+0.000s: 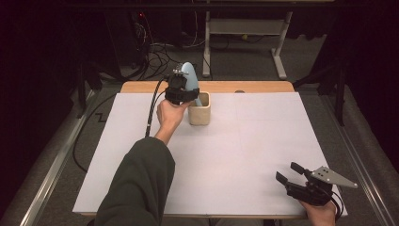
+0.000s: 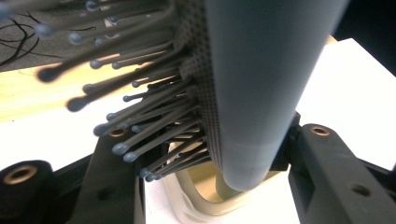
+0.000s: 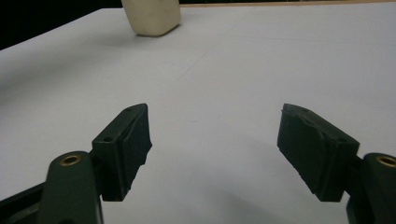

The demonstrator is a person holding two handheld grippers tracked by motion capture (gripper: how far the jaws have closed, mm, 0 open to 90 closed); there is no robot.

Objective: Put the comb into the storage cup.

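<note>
A light blue hairbrush (image 1: 189, 74) stands tilted over a cream square cup (image 1: 199, 114) near the back of the table, its lower end inside the cup. My left gripper (image 1: 185, 94) is shut on the brush. In the left gripper view the brush's grey-blue back (image 2: 266, 79) runs down between the two jaws, with the bristles (image 2: 140, 112) pointing left and the cup's rim (image 2: 201, 205) below. My right gripper (image 1: 288, 172) rests low at the table's front right, open, with nothing between its fingers. The right gripper view shows its jaws (image 3: 215, 140) wide apart and the cup (image 3: 152, 16) far off.
A white sheet (image 1: 235, 150) covers the table, with a wooden strip (image 1: 226, 86) showing at the back edge. A sleeved forearm (image 1: 141, 183) reaches across the left part of the sheet. Cables (image 1: 155, 54) and a desk frame (image 1: 244, 28) stand on the floor beyond.
</note>
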